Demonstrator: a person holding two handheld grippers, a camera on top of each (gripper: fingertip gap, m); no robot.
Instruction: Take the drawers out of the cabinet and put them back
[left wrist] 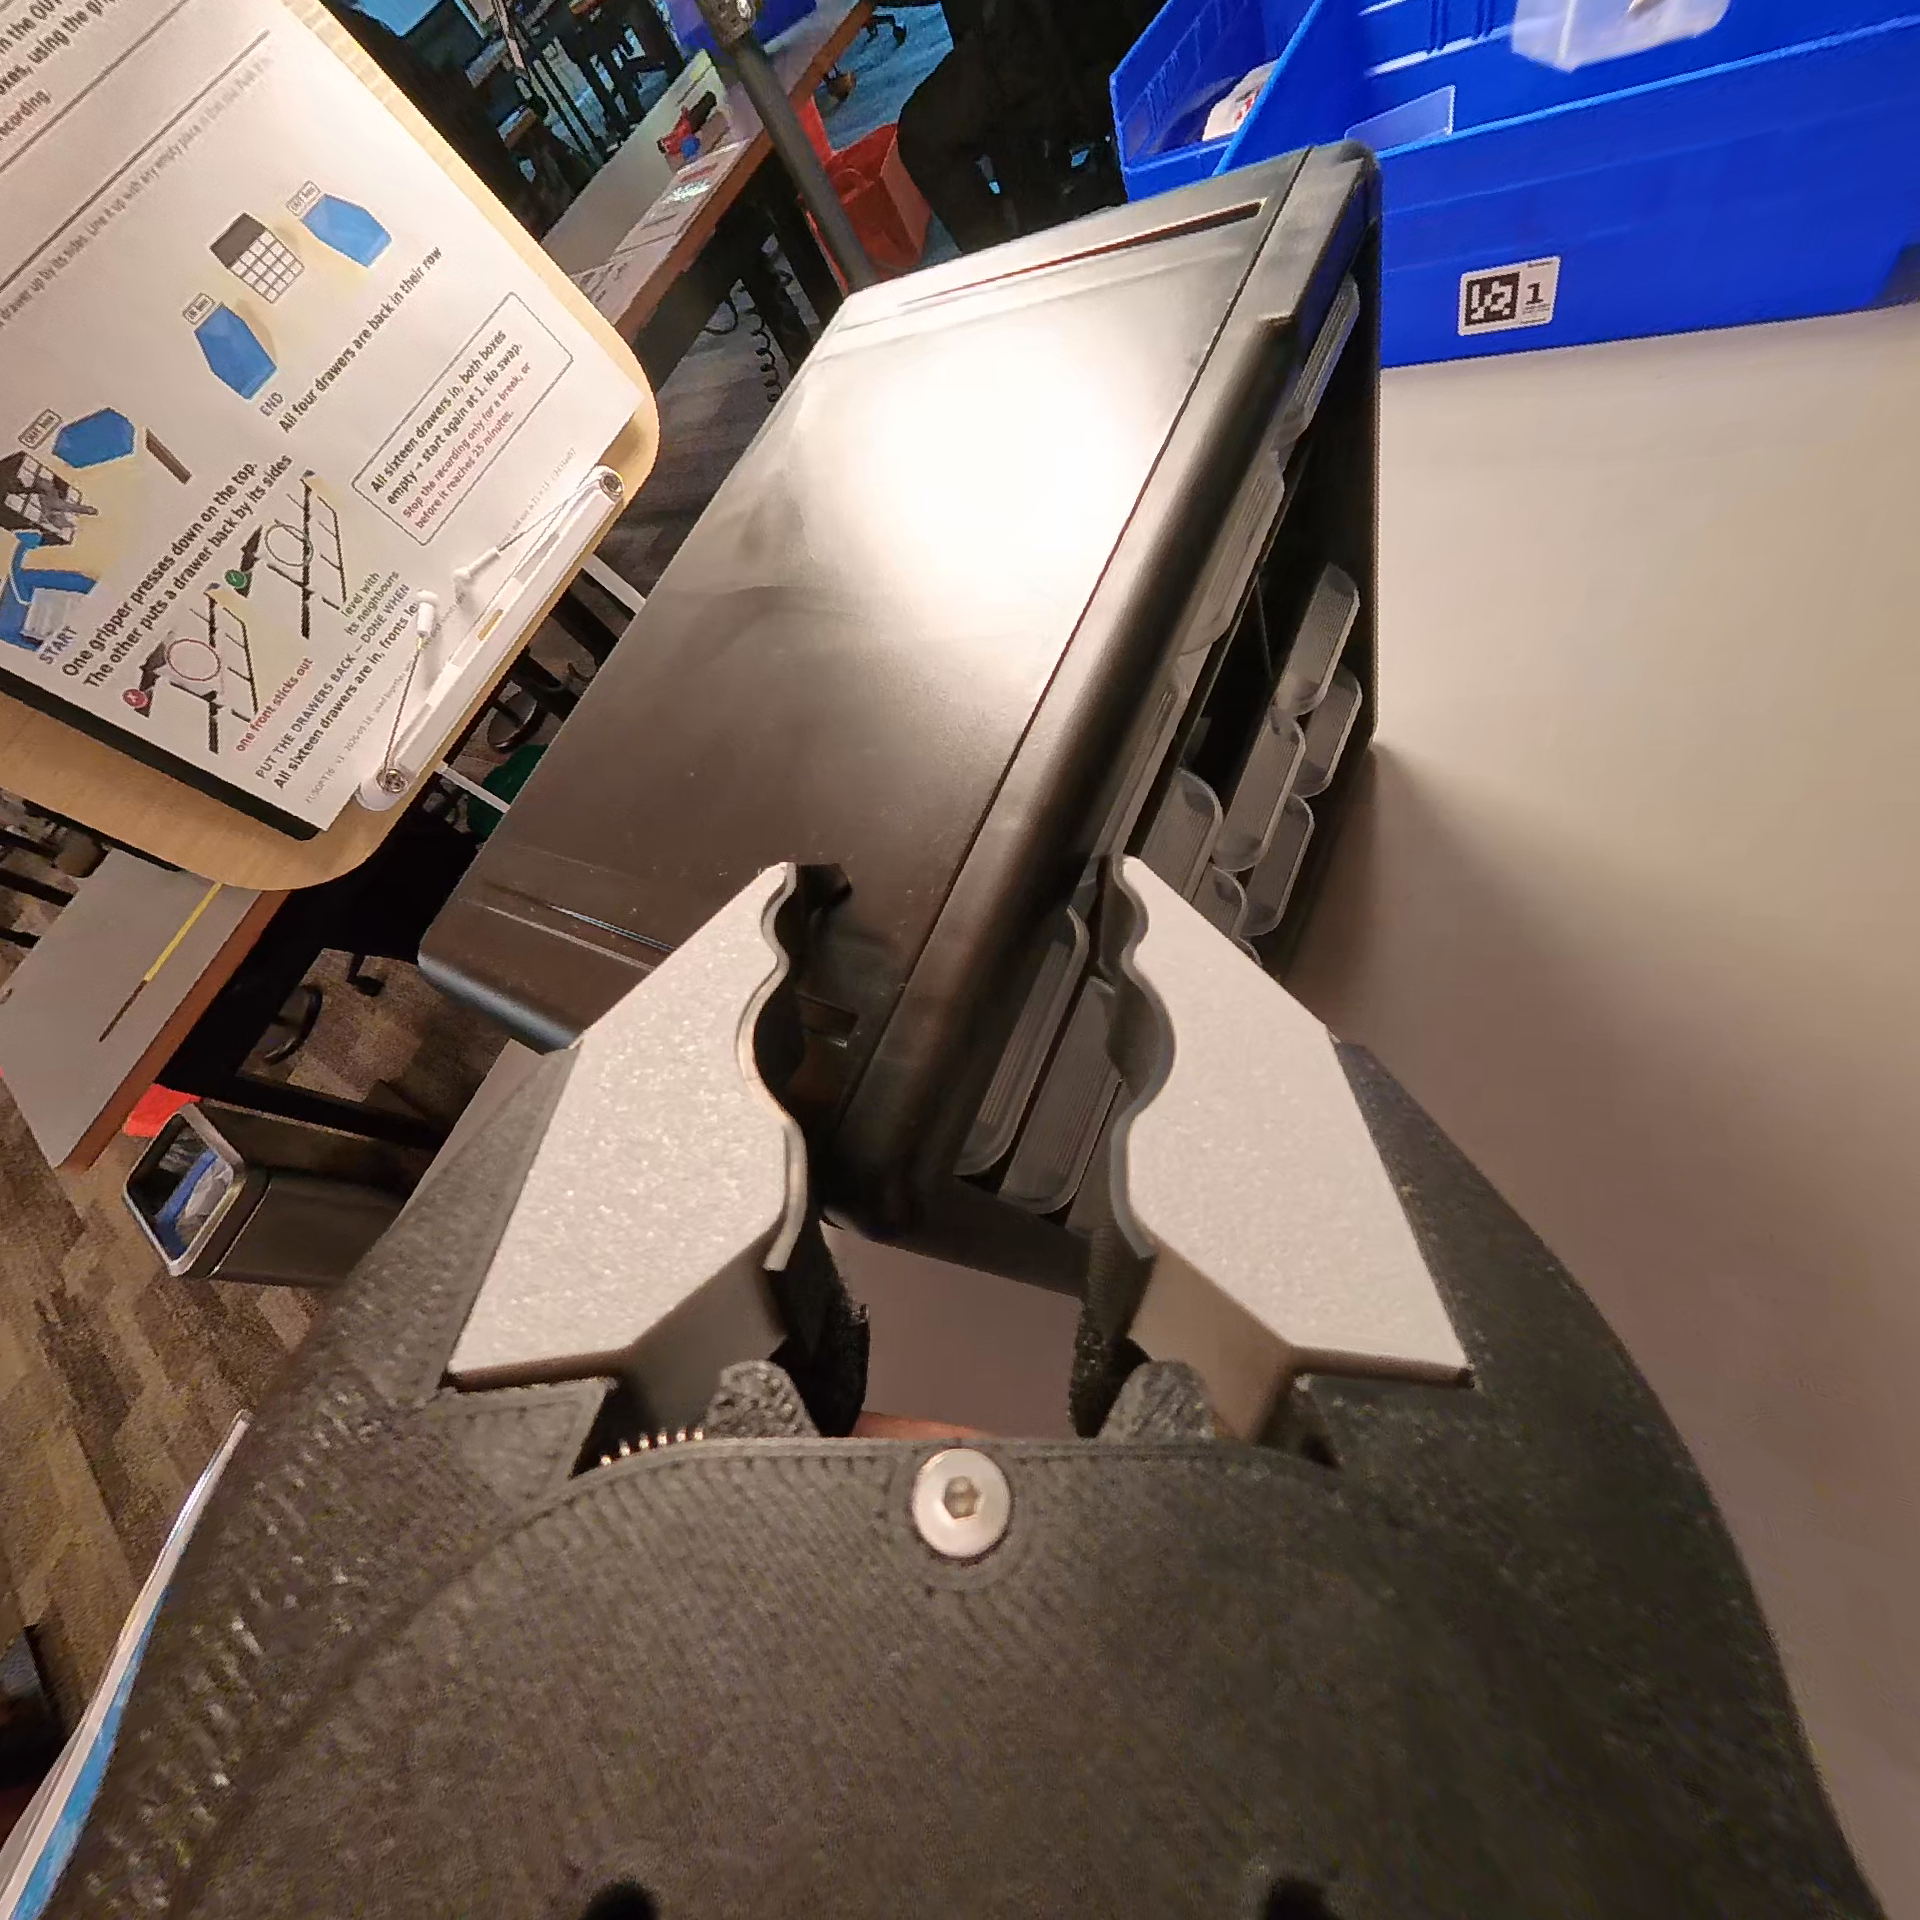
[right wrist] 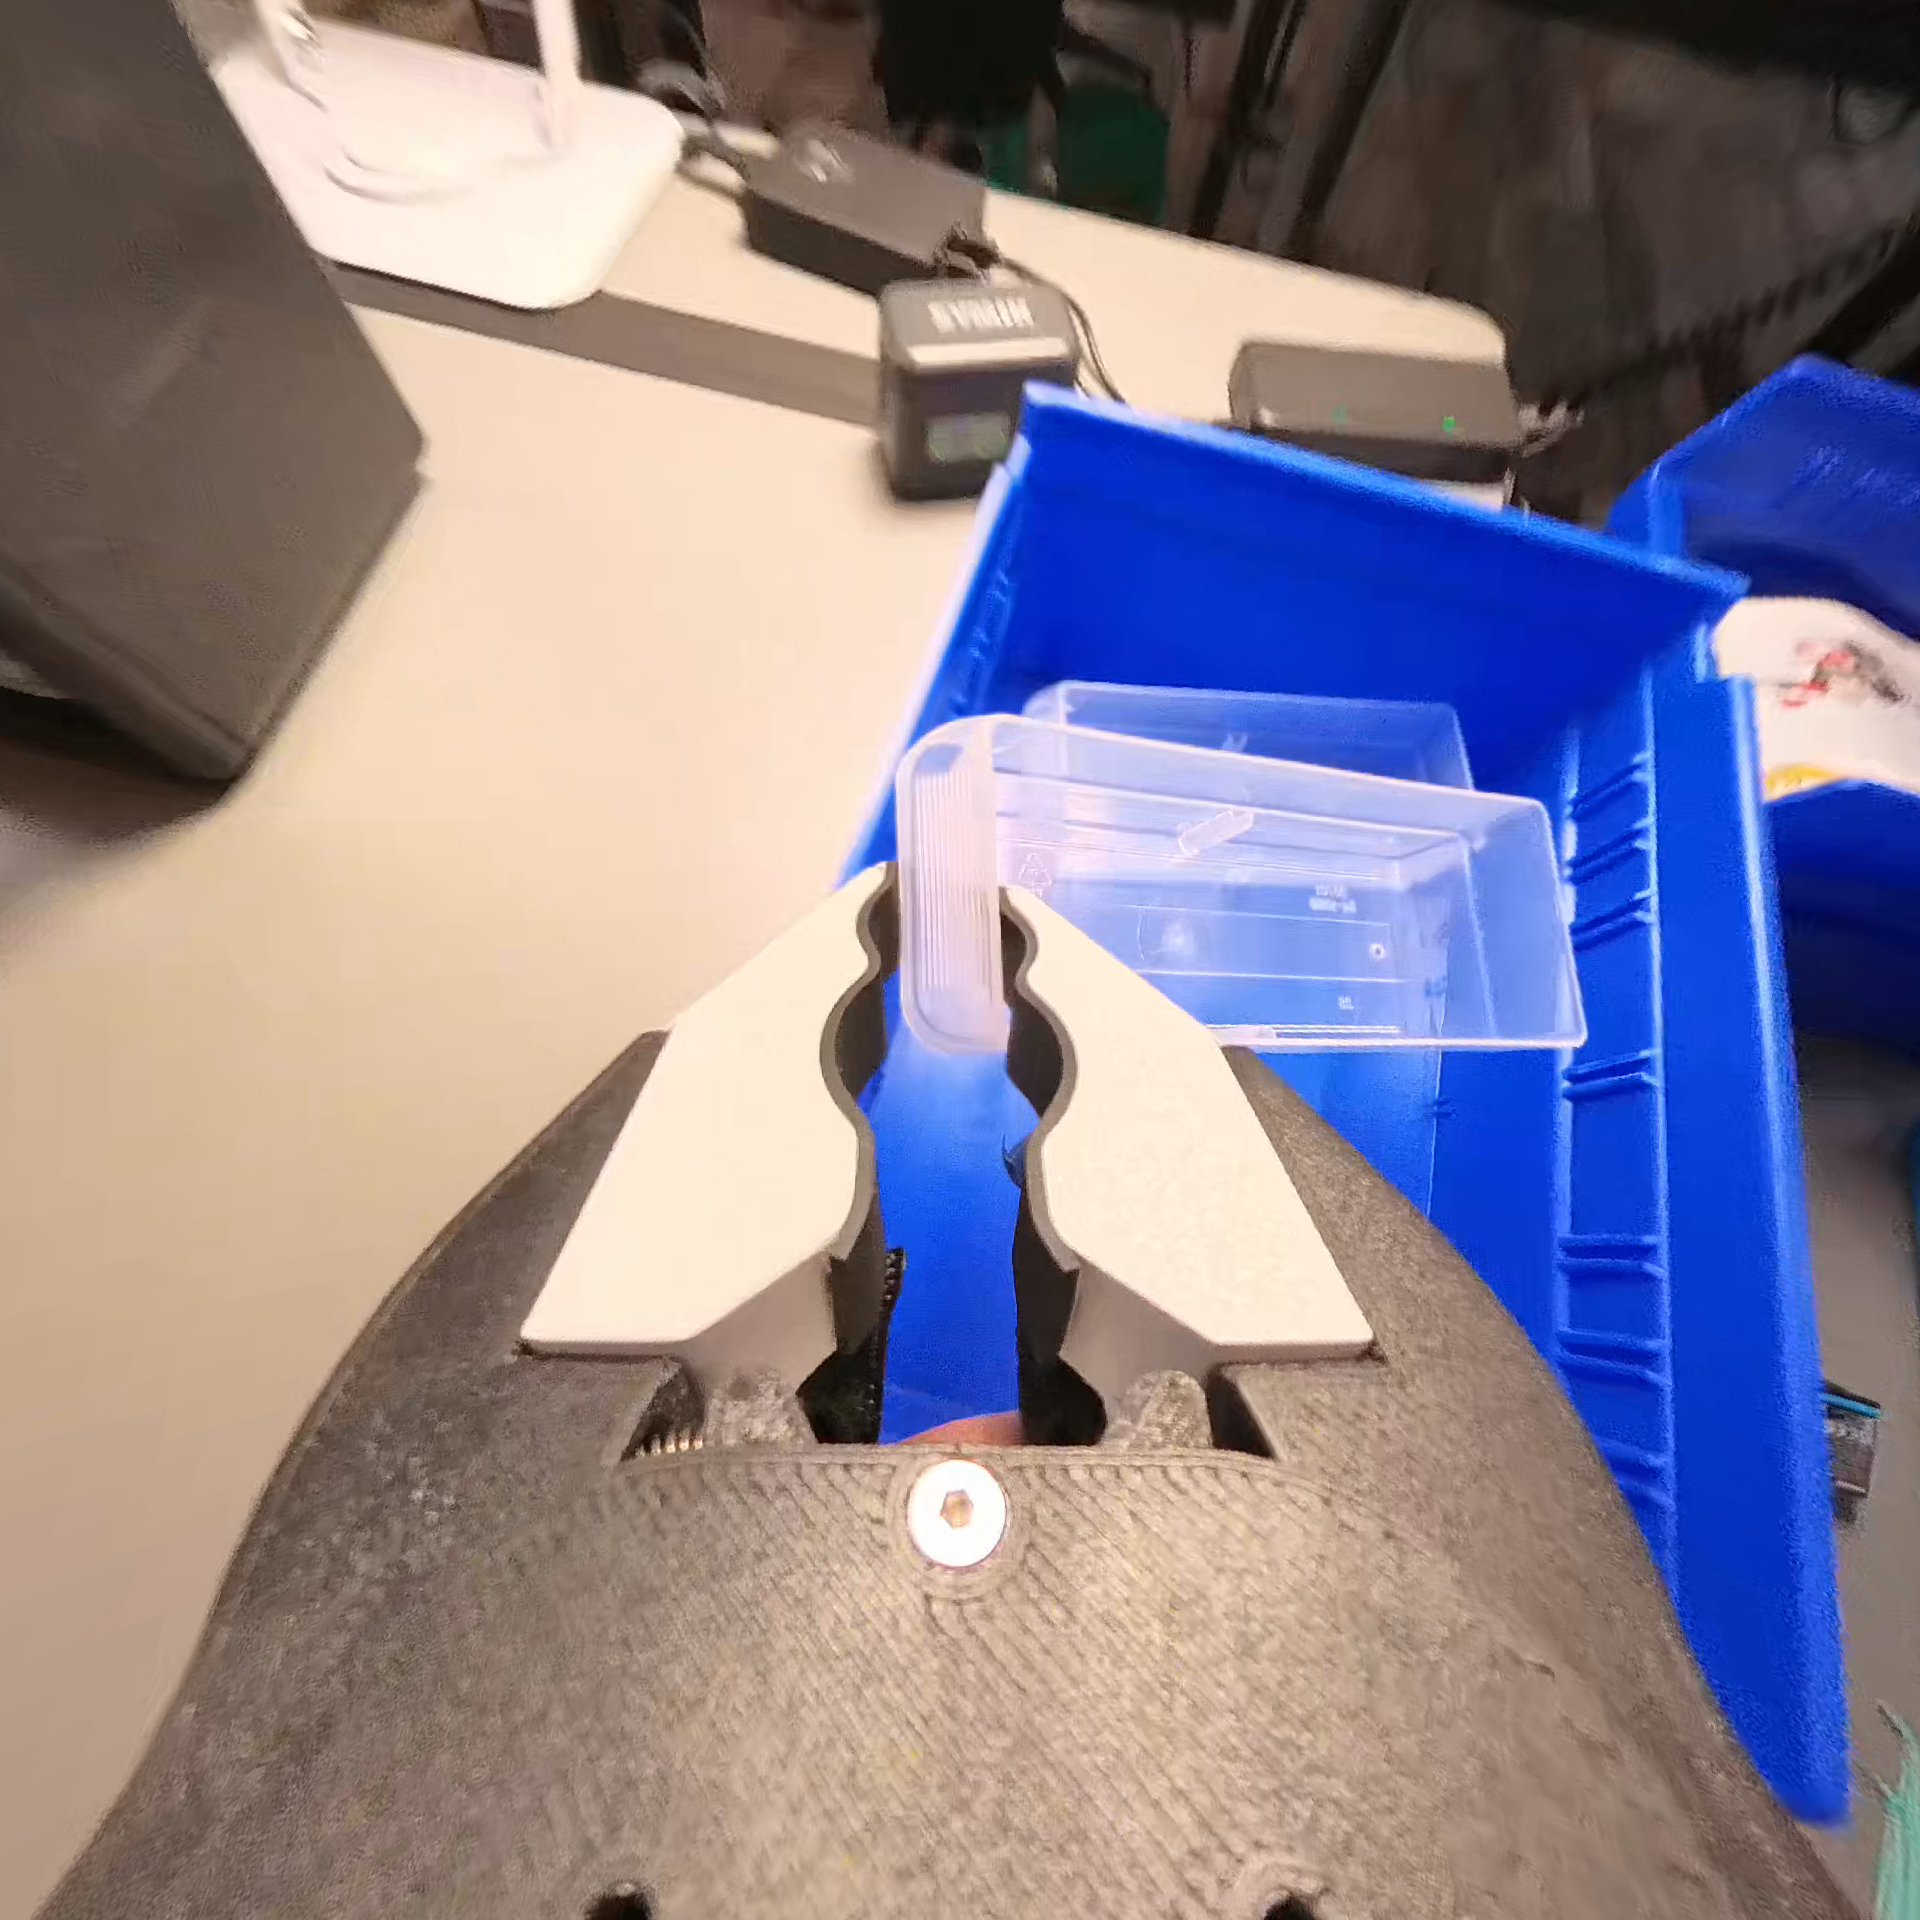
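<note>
1. Table (right wrist: 468,644): pale grey surface carrying the cabinet, the bins and some black electronic boxes (right wrist: 971,384) toward 12 o'clock in the right wrist view
2. Cabinet (left wrist: 935,582): black, seen from above in the left wrist view; grey ribbed drawer fronts (left wrist: 1278,769) line its face on the 3 o'clock side
3. Blue bin (right wrist: 1621,935): open-topped, at 2 o'clock of the right gripper; one clear drawer (right wrist: 1247,727) lies inside it. A second blue bin (left wrist: 1662,156) shows at 1 o'clock in the left wrist view
4. Instruction sheet (left wrist: 260,416): on a wooden board at 10 o'clock of the cabinet
5. Left gripper (left wrist: 961,894): jaws spread wide, straddling the cabinet's near top edge; whether either finger touches the cabinet cannot be told
6. Right gripper (right wrist: 948,909): jaws closed on the ribbed front tab of a clear plastic drawer (right wrist: 1299,904), both pads against the tab; the drawer extends toward 3 o'clock above the bin's interior
</note>
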